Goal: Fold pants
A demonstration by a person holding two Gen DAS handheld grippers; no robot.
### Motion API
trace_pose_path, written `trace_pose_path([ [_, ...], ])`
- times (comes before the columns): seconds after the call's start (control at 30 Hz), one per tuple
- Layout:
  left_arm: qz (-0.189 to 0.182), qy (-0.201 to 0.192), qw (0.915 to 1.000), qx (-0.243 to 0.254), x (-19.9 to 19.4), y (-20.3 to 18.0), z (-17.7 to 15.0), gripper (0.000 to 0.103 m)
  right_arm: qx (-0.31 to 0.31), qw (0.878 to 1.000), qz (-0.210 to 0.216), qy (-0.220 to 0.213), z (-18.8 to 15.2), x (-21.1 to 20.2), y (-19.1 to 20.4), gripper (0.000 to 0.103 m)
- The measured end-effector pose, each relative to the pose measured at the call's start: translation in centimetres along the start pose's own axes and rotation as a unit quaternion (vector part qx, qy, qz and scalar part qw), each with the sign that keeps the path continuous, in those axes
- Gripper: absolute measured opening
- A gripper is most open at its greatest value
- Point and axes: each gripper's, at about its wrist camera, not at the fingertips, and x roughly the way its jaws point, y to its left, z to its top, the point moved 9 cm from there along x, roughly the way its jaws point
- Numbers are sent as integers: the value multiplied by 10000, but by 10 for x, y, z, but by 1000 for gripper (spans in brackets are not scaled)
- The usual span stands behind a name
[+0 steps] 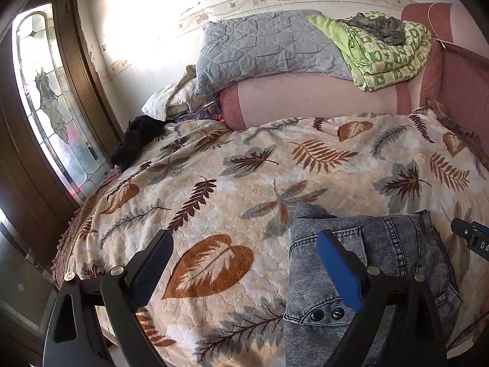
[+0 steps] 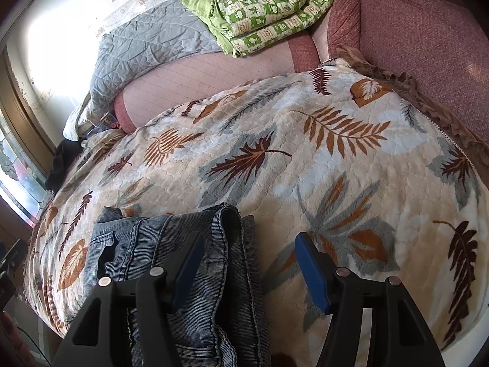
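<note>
Jeans (image 1: 376, 275), grey-blue washed denim, lie folded into a compact bundle on the leaf-patterned blanket (image 1: 244, 183) that covers the bed, at the near edge of it. Two dark buttons (image 1: 327, 315) show at the bundle's near left corner, and a back pocket faces up beside them. The left gripper (image 1: 244, 263) hovers over the blanket just left of the jeans; its fingers (image 1: 337, 270) are spread wide, the blue-padded one above the jeans' left edge, holding nothing. The right gripper (image 2: 247, 269) has its fingers spread too, one finger (image 2: 188, 270) over the jeans (image 2: 171, 250) and the other over the blanket (image 2: 305, 159) to their right; whether either touches the cloth cannot be told. At the blanket's far side a grey quilted pillow (image 1: 262, 46) and a folded green patterned quilt (image 1: 388, 58) rest on a pink bolster (image 1: 305, 98).
</note>
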Motion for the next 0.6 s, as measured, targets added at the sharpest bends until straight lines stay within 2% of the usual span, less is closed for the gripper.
trace_pose_path([
  [0.6, -16, 181, 9998, 4, 11, -1, -6, 95, 90, 10000, -12, 23, -4, 2, -6, 66],
])
